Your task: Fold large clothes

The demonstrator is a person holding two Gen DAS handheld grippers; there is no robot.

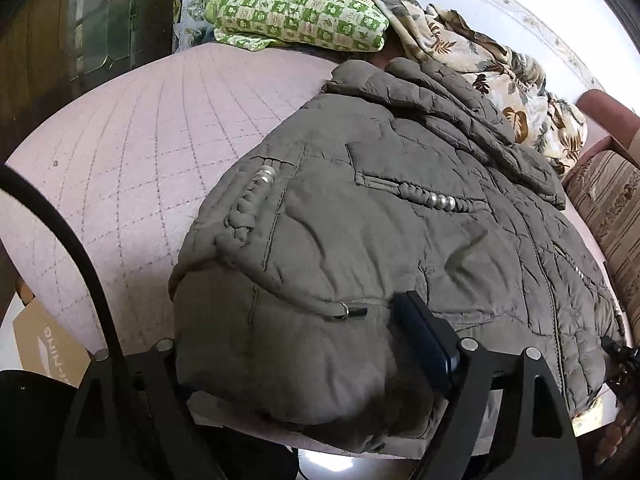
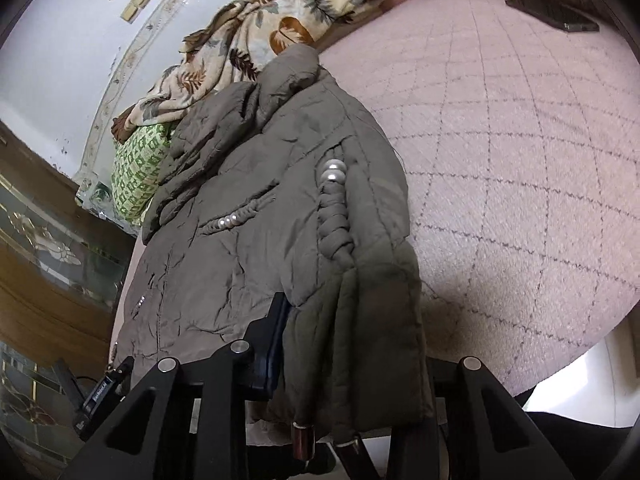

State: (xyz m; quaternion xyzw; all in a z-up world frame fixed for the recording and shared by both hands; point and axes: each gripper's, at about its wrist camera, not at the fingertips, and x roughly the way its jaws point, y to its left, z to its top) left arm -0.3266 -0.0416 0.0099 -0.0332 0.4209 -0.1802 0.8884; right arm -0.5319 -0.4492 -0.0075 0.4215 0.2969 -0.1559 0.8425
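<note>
Coat (image 1: pixel 380 216) hem is pinched in my left claw (image 1: pixel 304 360) and right claw (image 2: pixel 352 364); next I fold it up the bed (image 1: pixel 132 128).

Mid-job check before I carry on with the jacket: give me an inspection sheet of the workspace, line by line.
Surface: pink quilted bed cover with a stitched diamond pattern, bare beside the jacket.
Job's things: grey-brown padded jacket with pearl trim, lying flat, hem at the near bed edge, collar toward the wall.
Clutter: green-and-white checked pillow and cream leaf-print blanket at the far end; dark flat object on the cover.
Grippers: left gripper and right gripper each appear closed on the jacket hem.
Cables: black cable arcs past the left gripper.
Surroundings: white wall, wooden cabinet with patterned glass, cardboard box below the bed edge.
</note>
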